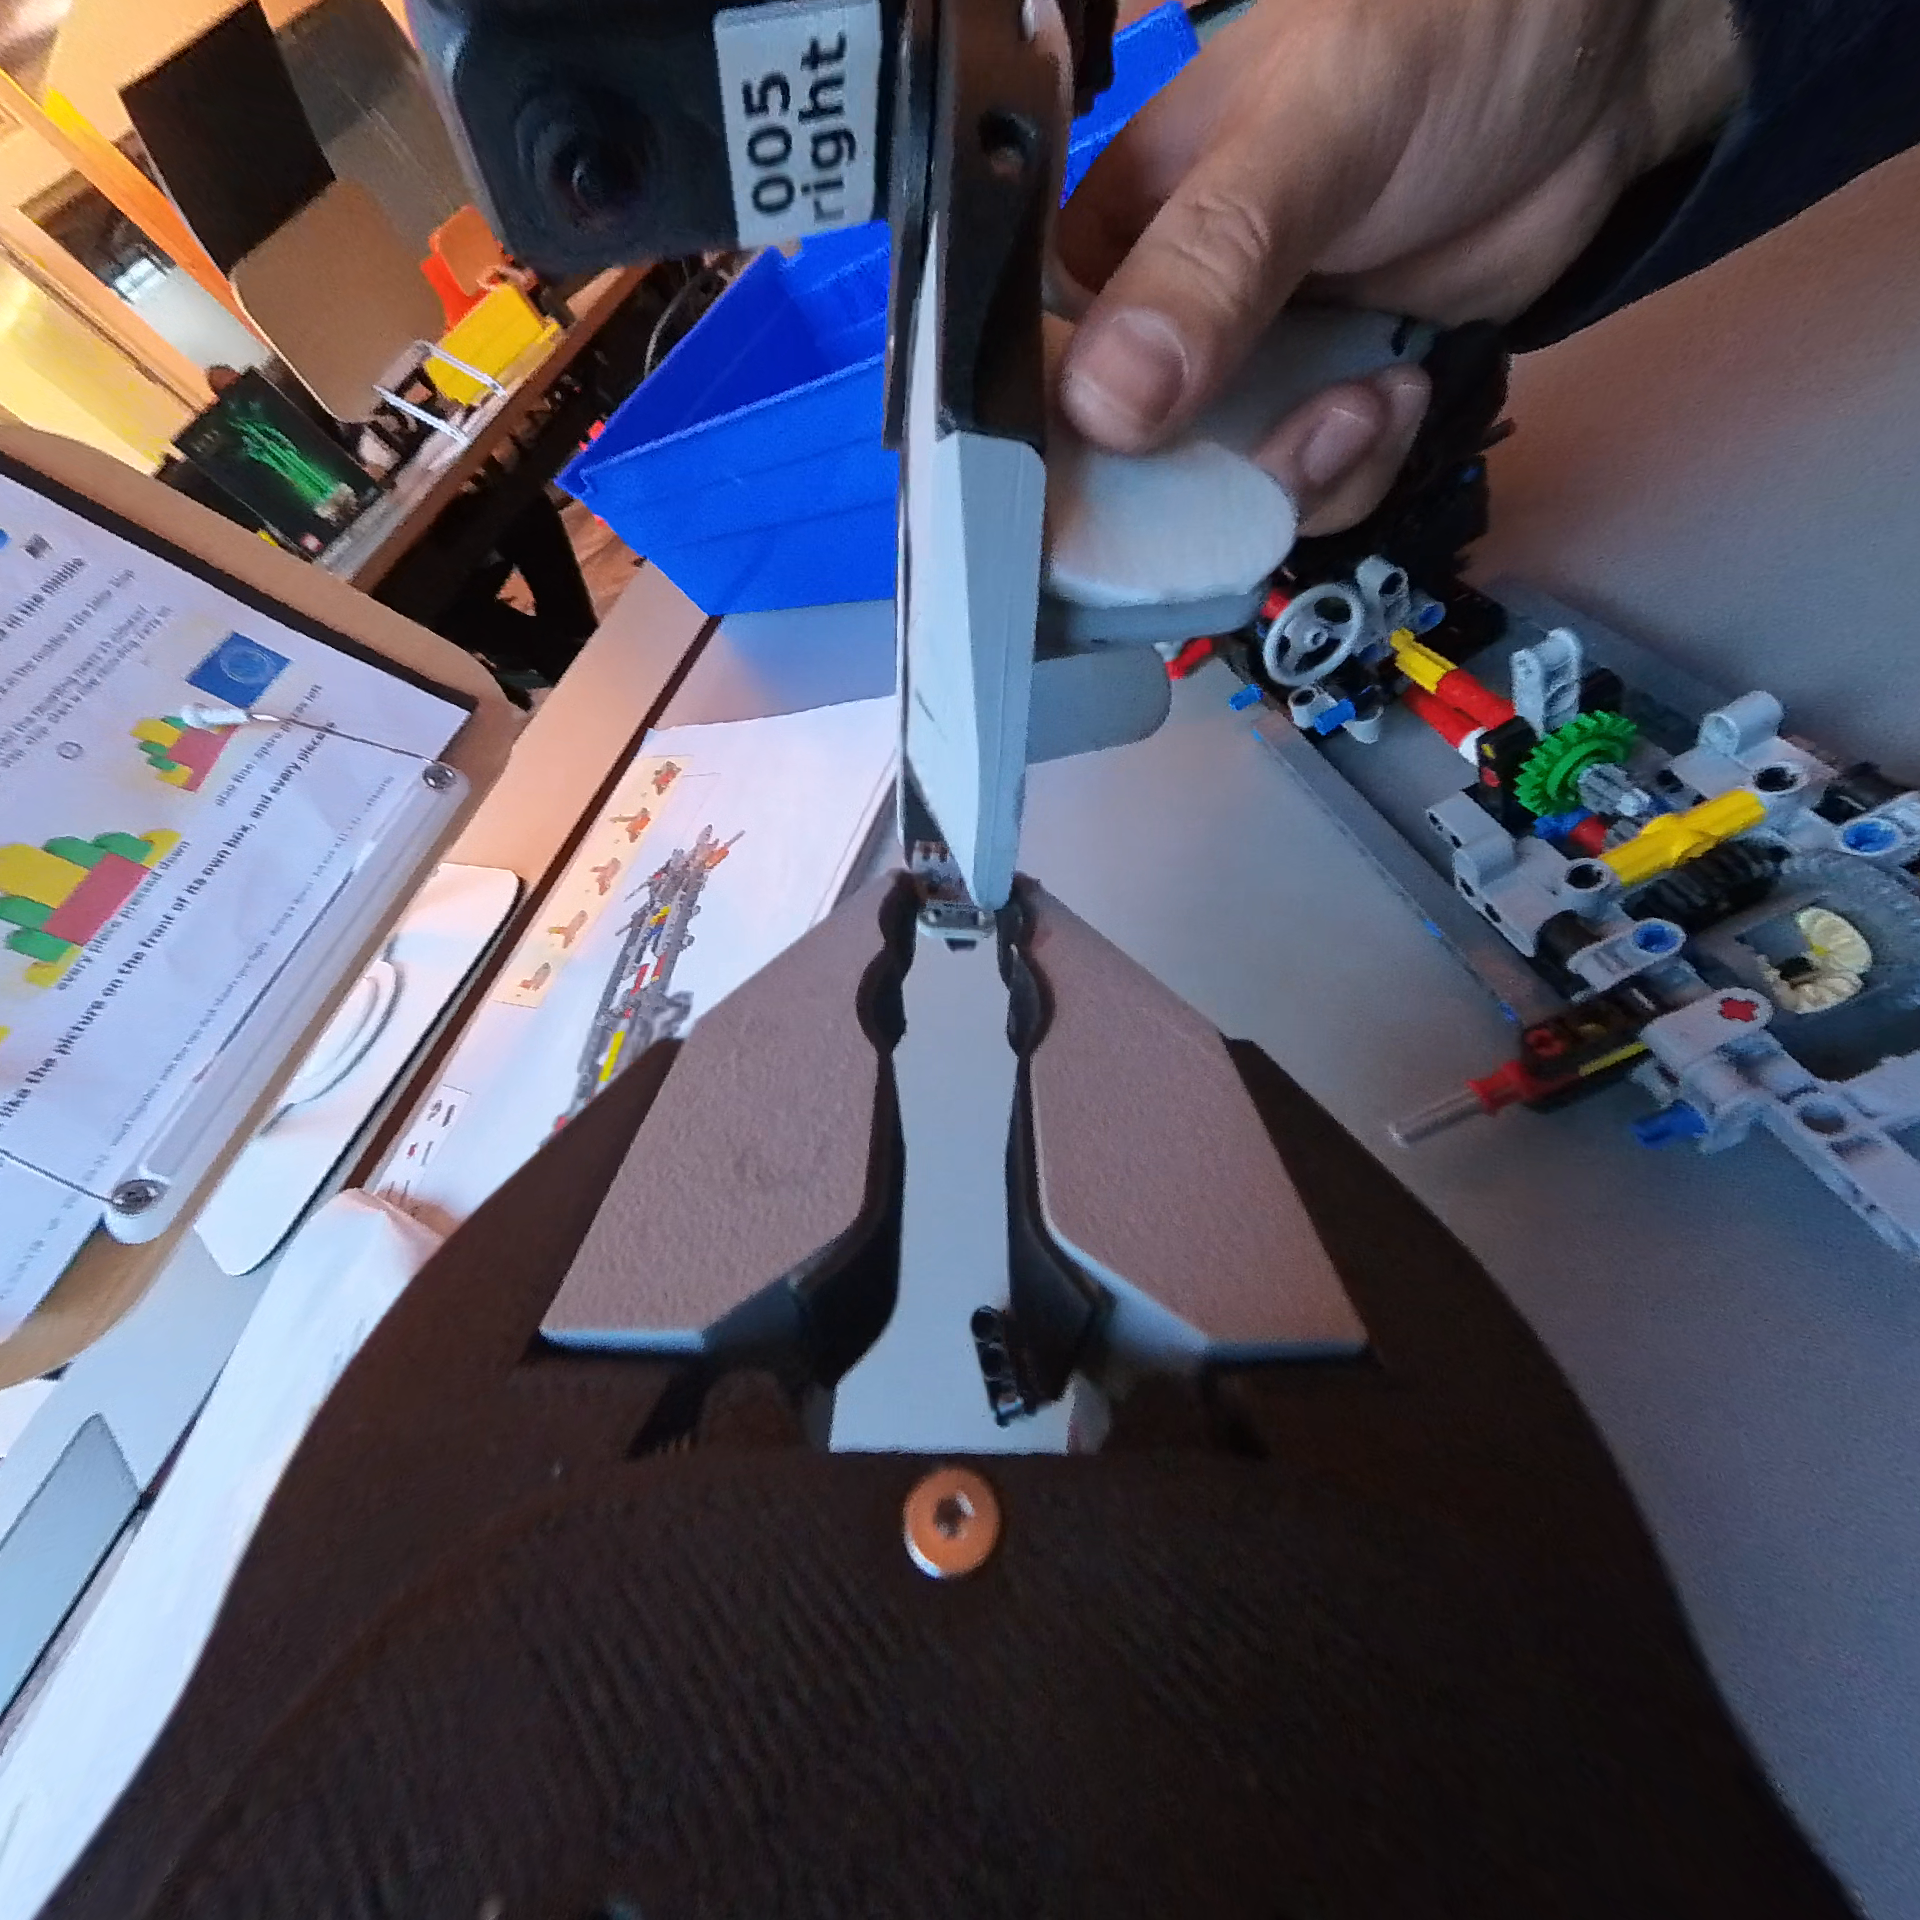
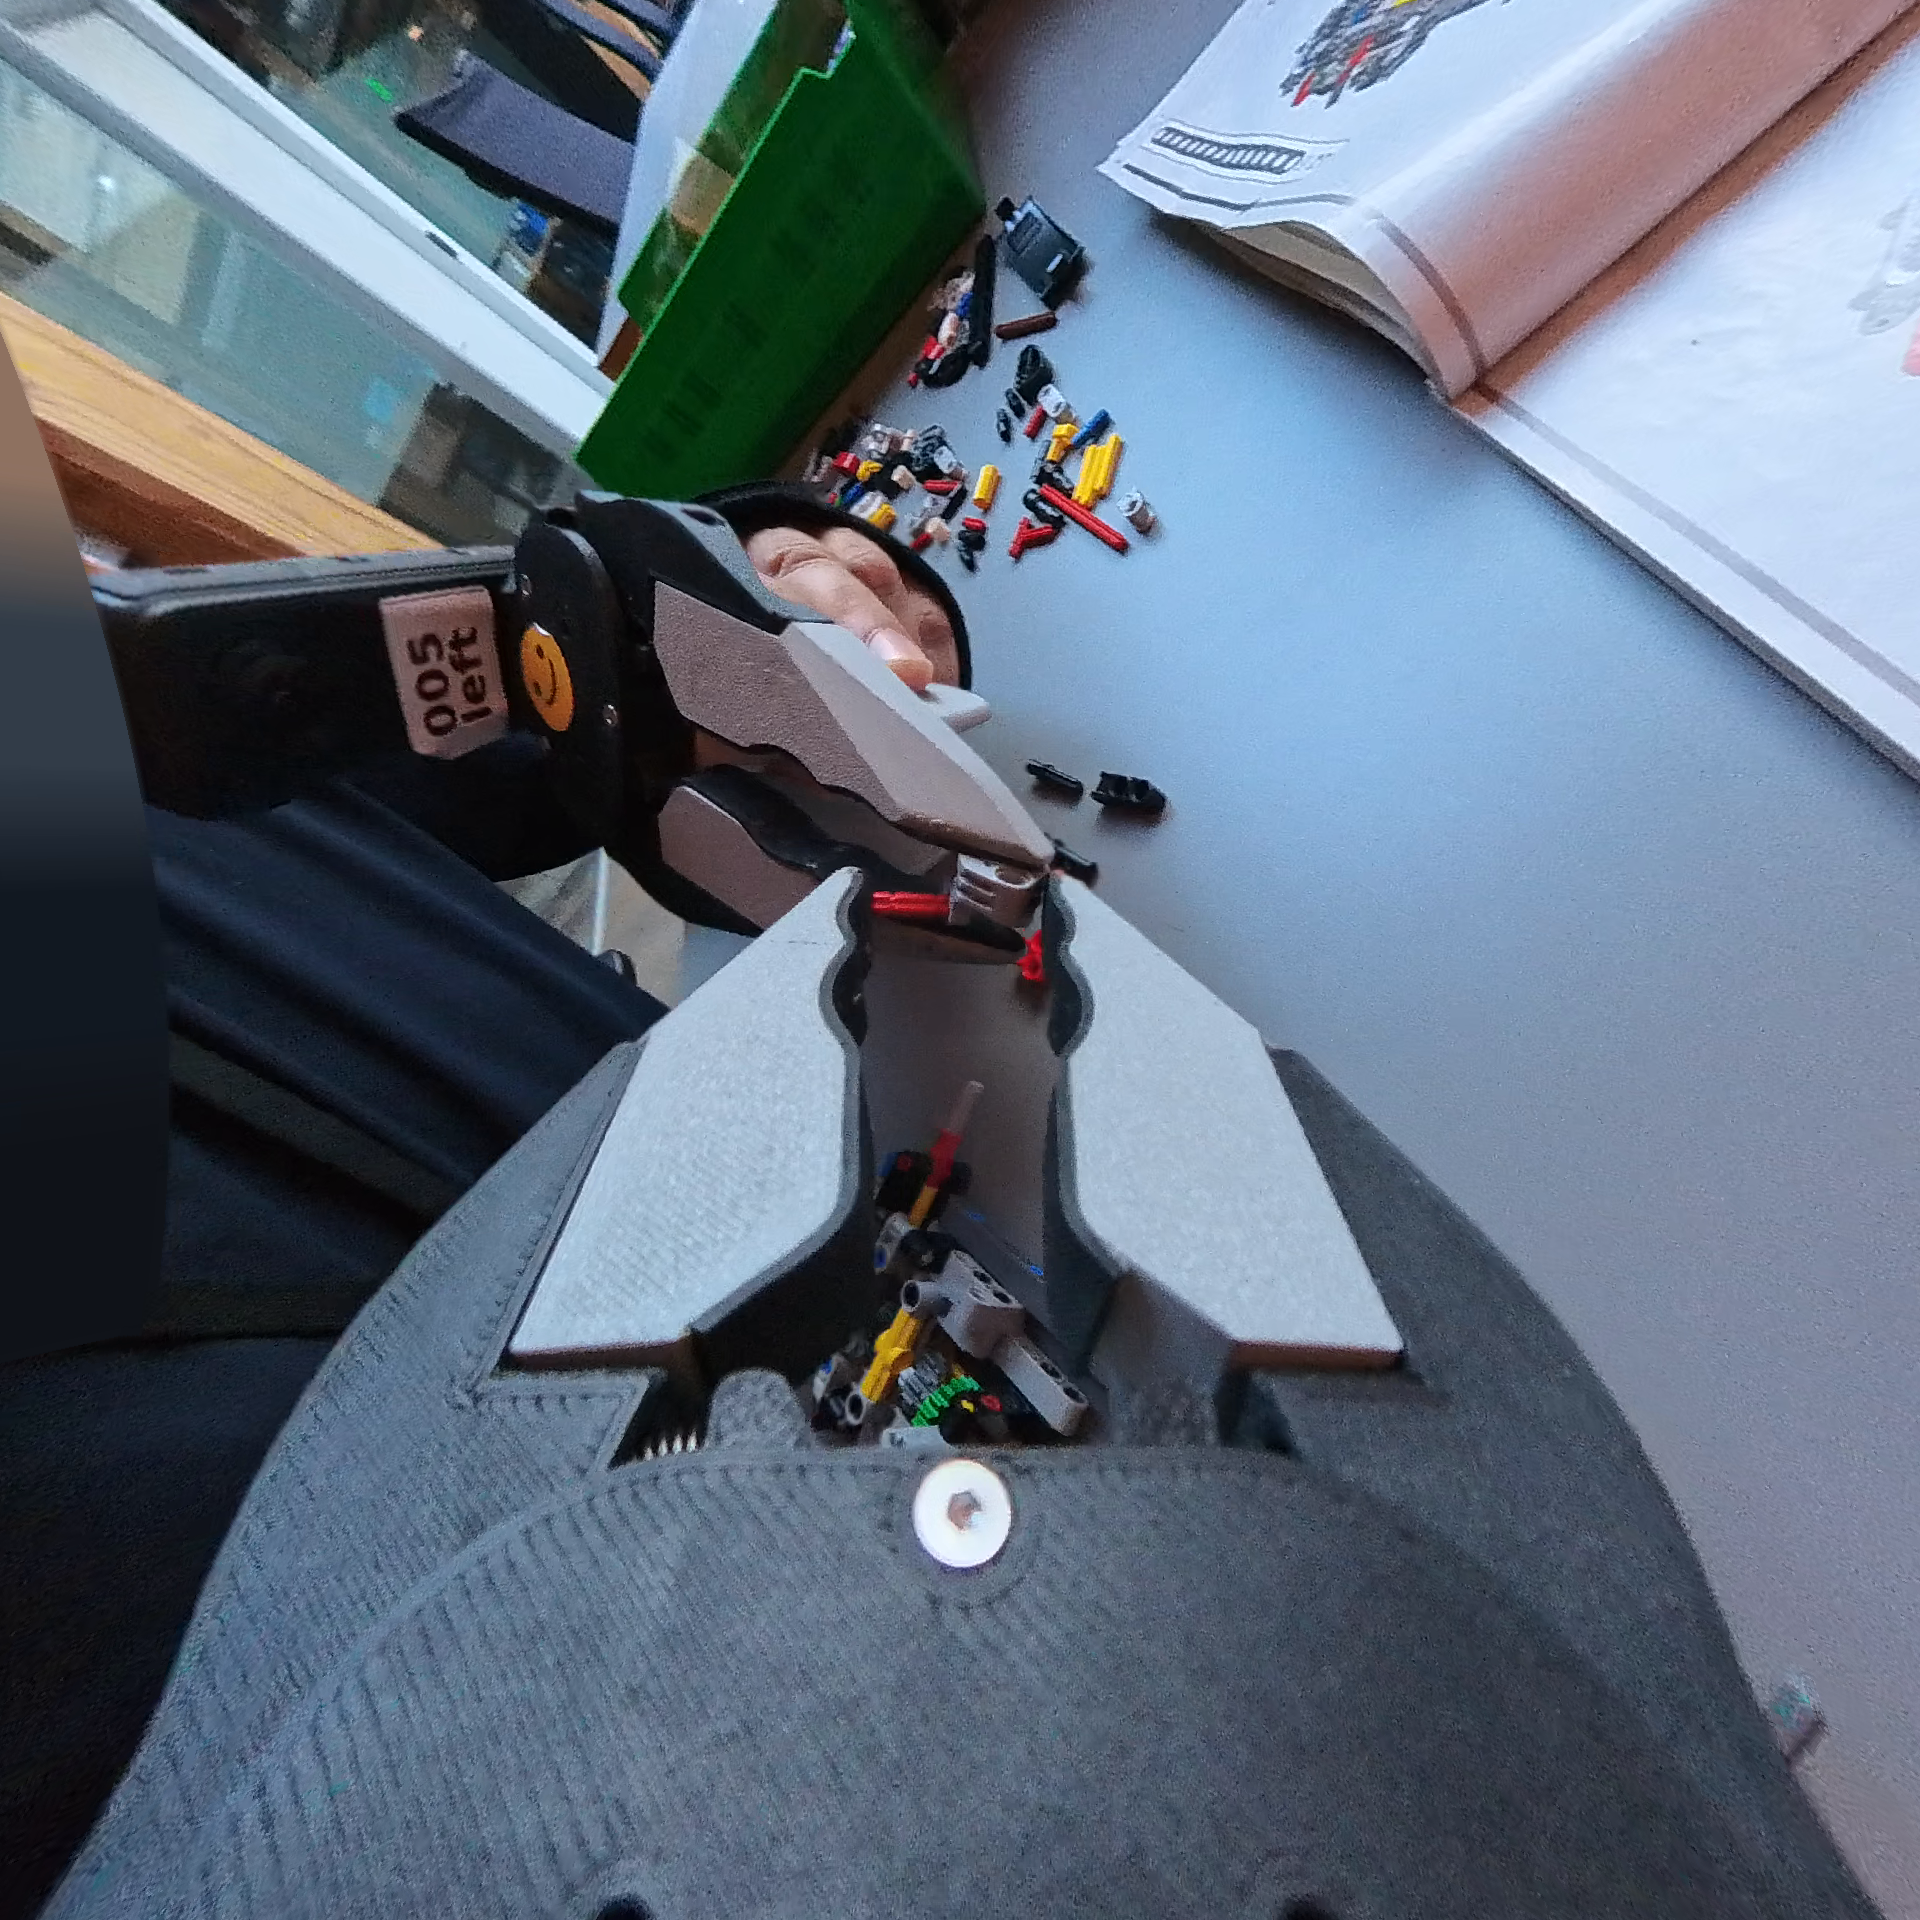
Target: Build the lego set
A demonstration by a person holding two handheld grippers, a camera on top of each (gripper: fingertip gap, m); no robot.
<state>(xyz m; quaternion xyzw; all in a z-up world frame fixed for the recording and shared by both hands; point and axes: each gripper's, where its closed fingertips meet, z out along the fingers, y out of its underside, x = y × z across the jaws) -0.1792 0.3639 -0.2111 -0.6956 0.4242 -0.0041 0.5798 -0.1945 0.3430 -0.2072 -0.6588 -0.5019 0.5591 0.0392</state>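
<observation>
Holding: left gripper [image 2: 1003,883] fingers clamp a small grey piece [image 2: 997,891]
Right gripper [image 2: 951,935]: fingers part-open, straddling that piece
Worktop [image 2: 1455,831]: grey, loose bricks [image 2: 997,468] beyond the piece
Room: green bin [image 2: 790,260] behind the bricks

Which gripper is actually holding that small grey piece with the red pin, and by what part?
The left gripper clamps the small grey piece by its top and bottom faces; its red pin sticks out free. The right gripper brackets it, contact unclear.

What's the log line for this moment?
left claw: grips grey brick piece | right claw: straddles it, contact unclear | nearby: brick model
</observation>
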